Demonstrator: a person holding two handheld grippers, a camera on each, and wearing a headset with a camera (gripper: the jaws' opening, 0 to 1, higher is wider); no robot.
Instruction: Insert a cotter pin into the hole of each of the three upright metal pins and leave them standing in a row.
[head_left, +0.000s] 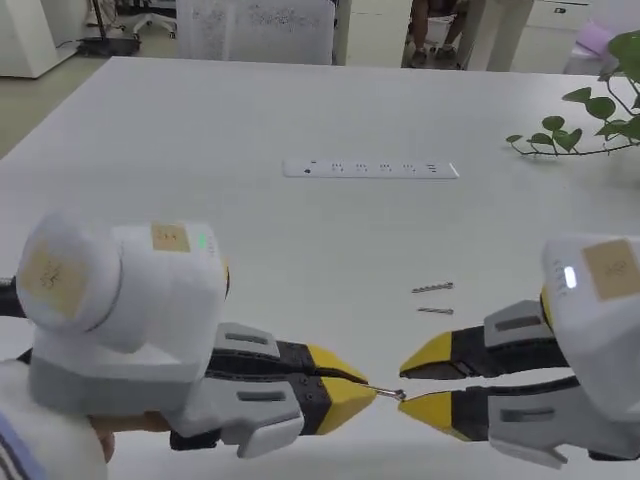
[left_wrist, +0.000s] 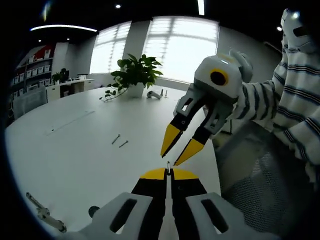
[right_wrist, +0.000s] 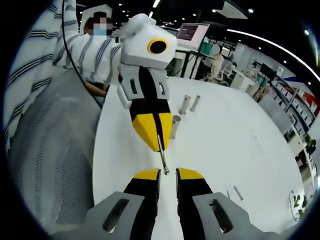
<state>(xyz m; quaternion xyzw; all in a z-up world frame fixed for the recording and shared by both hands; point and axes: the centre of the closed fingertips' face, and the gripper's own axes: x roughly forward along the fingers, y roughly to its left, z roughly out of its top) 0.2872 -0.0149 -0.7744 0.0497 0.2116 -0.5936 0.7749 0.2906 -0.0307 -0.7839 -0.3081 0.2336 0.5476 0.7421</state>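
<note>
Two cotter pins (head_left: 433, 288) are lying loose at centre right; my left gripper (head_left: 368, 390) is clamping a third cotter pin (head_left: 388, 393), my right gripper (head_left: 402, 385) gaping narrowly at its tip; the metal pins (right_wrist: 185, 104) seemingly are waiting unfilled.

The wide white table top (head_left: 300, 240) is looking smooth and matt, giving back only a soft sheen. The left gripper (head_left: 372, 393), moulded in white and grey plastic with black and yellow jaws, is showing a satin finish. The right gripper (head_left: 405, 386) is looking the same in plastic and finish. The thin silver metal cotter pin (head_left: 390, 394) is glinting bright and bare. The three short grey metal cylinder pins (right_wrist: 173, 126) are looking duller, like brushed metal. The white, dark-striped cloth sleeve (left_wrist: 295, 100) is looking soft and matt. The flat white plastic power strip (head_left: 370, 170) is looking smooth.
</note>
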